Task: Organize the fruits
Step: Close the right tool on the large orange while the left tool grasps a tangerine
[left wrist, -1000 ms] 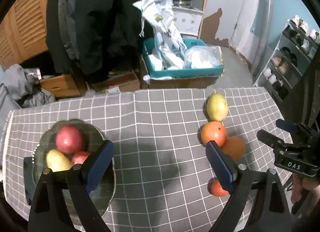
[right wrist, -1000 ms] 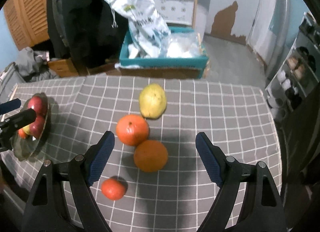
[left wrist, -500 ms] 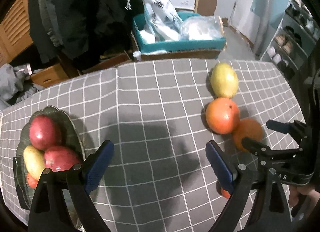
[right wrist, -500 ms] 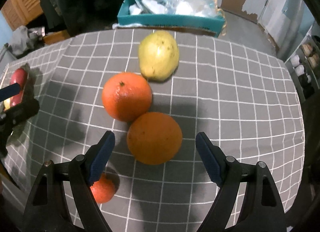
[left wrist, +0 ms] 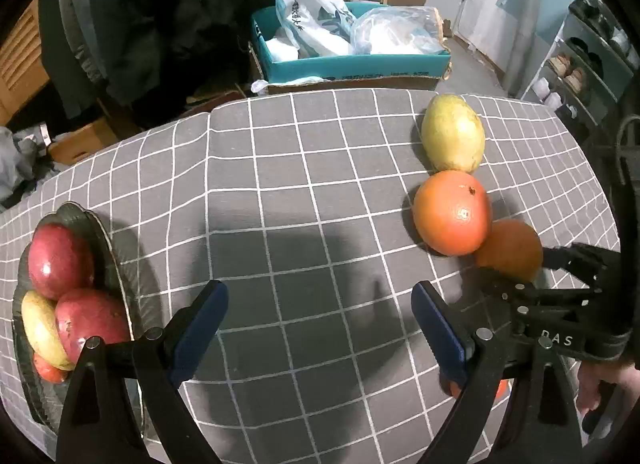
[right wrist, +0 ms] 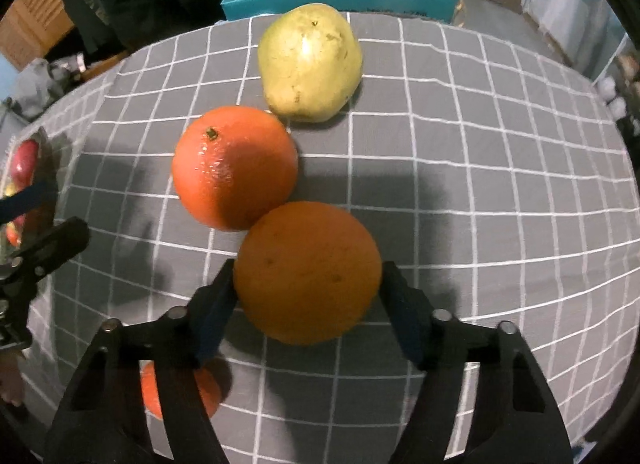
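Where right tongs (right wrist: 306, 296) clasp the orange (right wrist: 308, 272), contact is hidden.

Sitting on the surface (left wrist: 304, 184) — two large oranges (right wrist: 234, 168), one small orange (right wrist: 180, 392), one yellow pear (right wrist: 310, 62). Lying in one bowl (left wrist: 120, 284) — two red apples (left wrist: 60, 256), one yellow fruit (left wrist: 40, 328).

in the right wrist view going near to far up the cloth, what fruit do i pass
small orange → orange between the right gripper fingers → redder orange → yellow pear
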The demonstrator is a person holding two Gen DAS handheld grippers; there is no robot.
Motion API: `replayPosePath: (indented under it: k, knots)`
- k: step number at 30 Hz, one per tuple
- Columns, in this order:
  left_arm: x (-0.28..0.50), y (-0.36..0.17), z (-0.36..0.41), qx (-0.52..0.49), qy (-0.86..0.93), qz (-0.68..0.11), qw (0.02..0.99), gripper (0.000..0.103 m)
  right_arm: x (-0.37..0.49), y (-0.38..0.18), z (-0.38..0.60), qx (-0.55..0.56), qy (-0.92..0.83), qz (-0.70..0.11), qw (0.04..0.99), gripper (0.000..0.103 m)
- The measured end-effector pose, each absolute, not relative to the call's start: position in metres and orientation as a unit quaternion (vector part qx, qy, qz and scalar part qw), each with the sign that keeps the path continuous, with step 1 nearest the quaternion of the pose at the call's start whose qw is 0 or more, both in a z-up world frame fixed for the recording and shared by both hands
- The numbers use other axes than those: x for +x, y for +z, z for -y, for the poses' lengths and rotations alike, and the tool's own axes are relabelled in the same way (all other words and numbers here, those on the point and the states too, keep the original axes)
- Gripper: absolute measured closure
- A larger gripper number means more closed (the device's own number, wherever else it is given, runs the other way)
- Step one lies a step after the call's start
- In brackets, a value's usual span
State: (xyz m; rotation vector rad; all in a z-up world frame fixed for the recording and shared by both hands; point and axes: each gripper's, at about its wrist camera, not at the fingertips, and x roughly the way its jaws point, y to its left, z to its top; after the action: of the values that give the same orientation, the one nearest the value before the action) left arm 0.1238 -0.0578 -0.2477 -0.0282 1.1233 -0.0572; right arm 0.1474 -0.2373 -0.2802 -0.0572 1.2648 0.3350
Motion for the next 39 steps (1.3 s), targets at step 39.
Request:
replayPosePath:
  k: [39]
  knots:
    - [0.190,-0.284,0.142,-0.072,-0.111,-0.566,0.813,0.027,0.171,-0.249,0.328,0.022,0.024,-0.545,0.838,0.039]
